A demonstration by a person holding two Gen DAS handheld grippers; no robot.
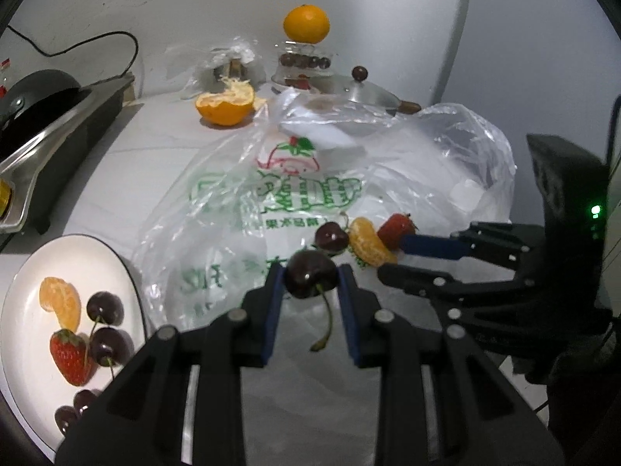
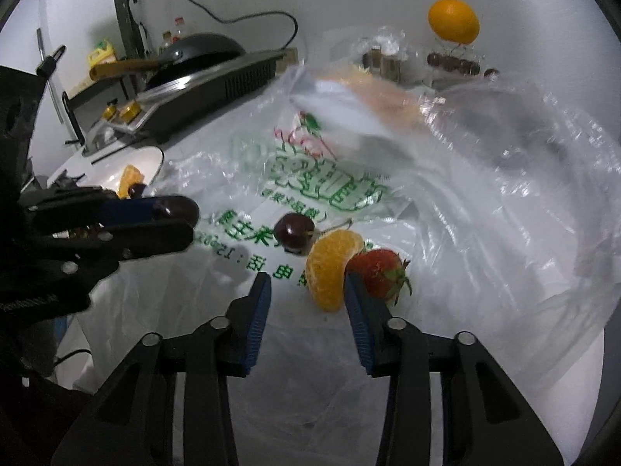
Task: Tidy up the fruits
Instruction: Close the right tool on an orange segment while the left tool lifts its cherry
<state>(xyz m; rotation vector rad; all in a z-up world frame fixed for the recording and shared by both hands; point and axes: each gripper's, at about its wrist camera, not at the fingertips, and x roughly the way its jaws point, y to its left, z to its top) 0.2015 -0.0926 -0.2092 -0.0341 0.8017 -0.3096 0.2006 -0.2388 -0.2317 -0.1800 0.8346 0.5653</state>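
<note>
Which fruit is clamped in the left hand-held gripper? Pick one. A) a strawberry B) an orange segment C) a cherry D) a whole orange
C: the left hand-held gripper has its blue pads pressed on a dark cherry, stem hanging below, above the plastic bag.

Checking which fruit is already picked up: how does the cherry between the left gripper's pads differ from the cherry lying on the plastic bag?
The held cherry is clamped in the left gripper, lifted, stem hanging down. The loose cherry rests on the plastic bag, ungripped, beside an orange segment. Both are dark red, glossy, with stems on.
</note>
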